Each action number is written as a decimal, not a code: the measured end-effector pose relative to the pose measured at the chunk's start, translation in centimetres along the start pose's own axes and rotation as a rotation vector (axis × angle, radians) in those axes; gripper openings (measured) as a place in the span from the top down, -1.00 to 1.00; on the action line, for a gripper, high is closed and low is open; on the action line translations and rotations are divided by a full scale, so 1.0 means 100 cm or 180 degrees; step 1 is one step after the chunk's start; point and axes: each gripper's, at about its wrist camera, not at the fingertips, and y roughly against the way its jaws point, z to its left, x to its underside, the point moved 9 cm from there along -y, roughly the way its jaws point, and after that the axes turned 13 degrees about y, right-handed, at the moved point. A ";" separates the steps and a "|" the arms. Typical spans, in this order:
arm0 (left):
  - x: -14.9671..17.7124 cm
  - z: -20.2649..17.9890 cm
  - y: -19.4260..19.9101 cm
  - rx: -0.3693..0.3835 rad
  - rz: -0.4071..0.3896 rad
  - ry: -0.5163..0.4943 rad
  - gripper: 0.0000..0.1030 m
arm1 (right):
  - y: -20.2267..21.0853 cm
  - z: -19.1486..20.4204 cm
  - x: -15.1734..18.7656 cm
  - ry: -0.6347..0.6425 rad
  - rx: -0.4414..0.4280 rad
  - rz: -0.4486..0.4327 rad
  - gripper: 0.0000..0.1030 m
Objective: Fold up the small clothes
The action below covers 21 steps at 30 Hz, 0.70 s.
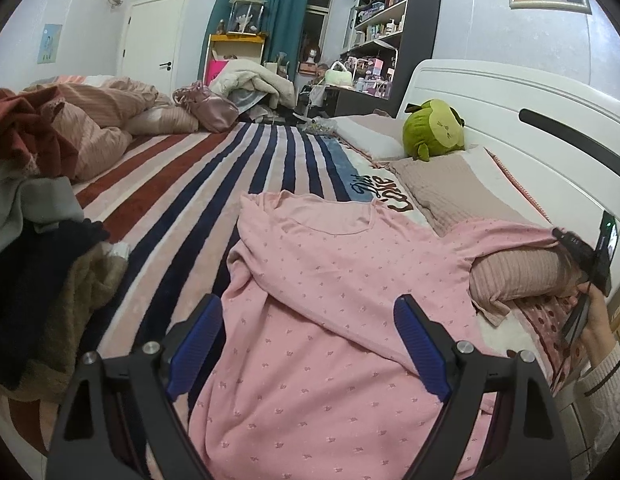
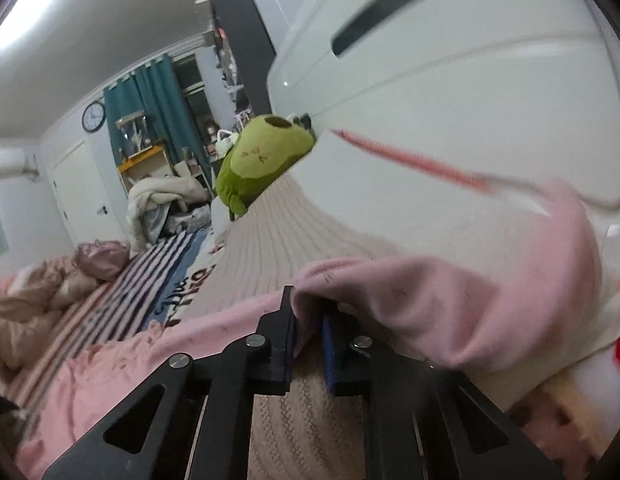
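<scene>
Bed with striped blanket runs ahead of both tongs; white headboard to the right of the left gripper, directly ahead and above the right one.

Pink top lies spread face-up on the blanket, directly under and ahead of the left gripper, neckline at the far end. Its right sleeve drapes over a ribbed beige pillow out toward the right gripper.

Pile of mixed clothes to the left of the left gripper, not touching the top.

Green plush toy farther ahead, against the headboard.

Left gripper: jaws spread wide, blue pads hovering over the top's body, nothing between them, no contact visible.

Right gripper: jaws clamped on the sleeve edge of the pink top; fabric bunches up over the right-side finger.
</scene>
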 end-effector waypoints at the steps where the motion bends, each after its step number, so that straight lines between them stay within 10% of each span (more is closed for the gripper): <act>1: 0.000 0.001 -0.001 0.0004 0.0004 0.0005 -0.65 | 0.006 0.005 -0.007 0.0147 0.0039 -0.0061 0.92; 13: -0.006 0.022 0.004 -0.0218 -0.0194 -0.0067 -0.65 | 0.067 0.131 -0.052 0.1012 -0.0458 -0.0504 0.92; 17: -0.014 0.033 0.014 -0.0227 -0.0342 -0.0148 -0.89 | 0.093 0.220 -0.048 0.1447 -0.1107 -0.0548 0.92; 21: -0.016 0.044 0.021 -0.0074 -0.0363 -0.0030 -0.97 | 0.101 0.328 0.025 0.1915 -0.2251 0.0189 0.90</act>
